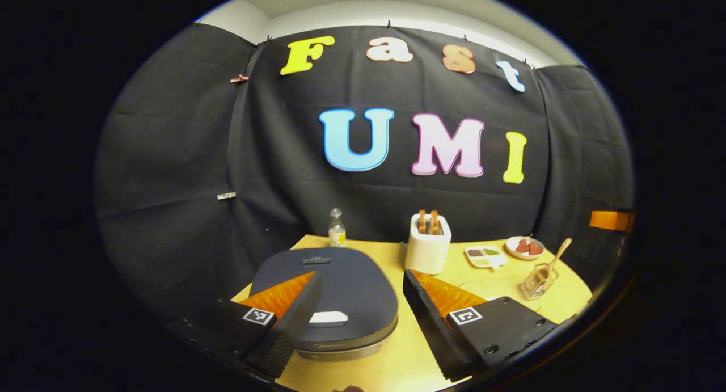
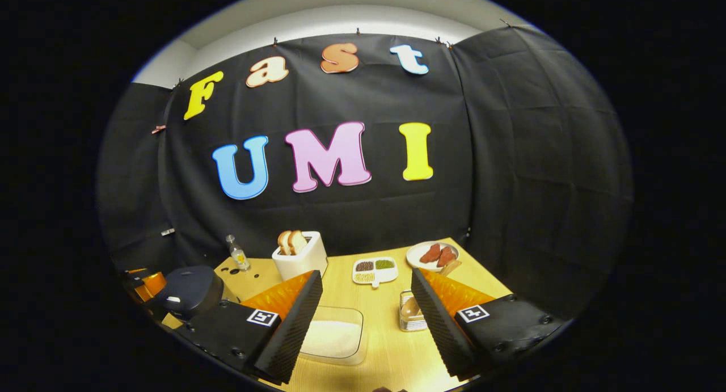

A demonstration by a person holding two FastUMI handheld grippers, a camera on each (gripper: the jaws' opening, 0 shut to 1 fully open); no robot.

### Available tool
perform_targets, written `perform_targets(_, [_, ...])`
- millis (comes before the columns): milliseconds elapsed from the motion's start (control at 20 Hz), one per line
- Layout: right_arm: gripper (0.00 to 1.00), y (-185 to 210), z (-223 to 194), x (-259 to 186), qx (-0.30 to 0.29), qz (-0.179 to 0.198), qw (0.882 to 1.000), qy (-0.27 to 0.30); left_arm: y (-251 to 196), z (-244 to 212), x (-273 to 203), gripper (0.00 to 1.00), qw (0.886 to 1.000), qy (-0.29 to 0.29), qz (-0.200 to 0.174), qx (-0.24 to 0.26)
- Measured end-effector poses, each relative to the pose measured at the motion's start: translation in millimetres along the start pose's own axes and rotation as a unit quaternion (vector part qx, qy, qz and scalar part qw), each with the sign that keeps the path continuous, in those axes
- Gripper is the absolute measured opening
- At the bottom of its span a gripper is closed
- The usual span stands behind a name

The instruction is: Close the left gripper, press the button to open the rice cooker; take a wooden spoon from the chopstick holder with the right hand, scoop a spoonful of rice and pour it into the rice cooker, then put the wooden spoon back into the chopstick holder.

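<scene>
Rice cooker [image 1: 329, 293] sits closed at the near left of a pale wooden table [image 1: 397, 358]: a dark, matte, rounded-square lid with a small white oval button [image 1: 328, 318] at its front edge and a metallic band below. Left gripper [image 1: 363, 310] hangs just above it, fingers spread wide apart, holding nothing; the button lies between them, untouched. Fingers [image 1: 286, 329] show ribbed faces and a fine woven texture on the outer edge.

Left gripper view also gives the clear, ribbed chopstick holder [image 1: 539, 279] at the right of the table, with the wooden spoon [image 1: 558, 253] leaning out of it, bowl up. Behind the cooker stands a small clear bottle [image 1: 337, 228]. A white toaster [image 1: 428, 244] holds two brown slices upright.

Right gripper view adds a shallow, clear, rounded-rectangular container of white rice [image 2: 334, 336], directly between and beneath the right gripper [image 2: 366, 315], whose fingers stand well apart and empty. The chopstick holder [image 2: 409, 312] sits just beside the right-hand finger, partly hidden; the spoon's handle cannot be made out there. Farther back: a white divided dish [image 2: 374, 270] with dark, green and pale grains in separate compartments, and a round white plate [image 2: 434, 256] with reddish pieces. The rice cooker [image 2: 190, 293] appears far left in this view, lid down.
</scene>
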State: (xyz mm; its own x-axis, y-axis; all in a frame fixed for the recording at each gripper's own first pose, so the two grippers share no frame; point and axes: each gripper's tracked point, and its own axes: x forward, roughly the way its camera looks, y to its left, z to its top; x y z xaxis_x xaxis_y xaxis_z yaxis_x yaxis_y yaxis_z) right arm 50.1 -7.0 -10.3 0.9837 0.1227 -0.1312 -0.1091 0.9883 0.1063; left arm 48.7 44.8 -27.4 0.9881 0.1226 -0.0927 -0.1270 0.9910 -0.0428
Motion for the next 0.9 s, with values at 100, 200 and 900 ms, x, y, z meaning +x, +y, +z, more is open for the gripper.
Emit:
perform_targets(100, [0.98, -10.5, 10.7, -16.2, -0.009, -0.011, 1.0, -0.016, -18.6, 20.2, -8.6, 0.96, 1.0, -0.018, -0.015, 0.002])
perform_targets(200, [0.98, -24.6, 14.4, -34.5, -0.011, -0.024, 0.999, -0.026, -31.9, 38.2, -20.5, 0.96, 0.999, -0.043, -0.019, 0.018])
perform_targets(900, [0.98, -81.6, -17.1, -48.6, -0.004, -0.002, 1.0, 0.008, -116.1, 20.3, -79.6, 0.96, 1.0, -0.01, -0.025, 0.006])
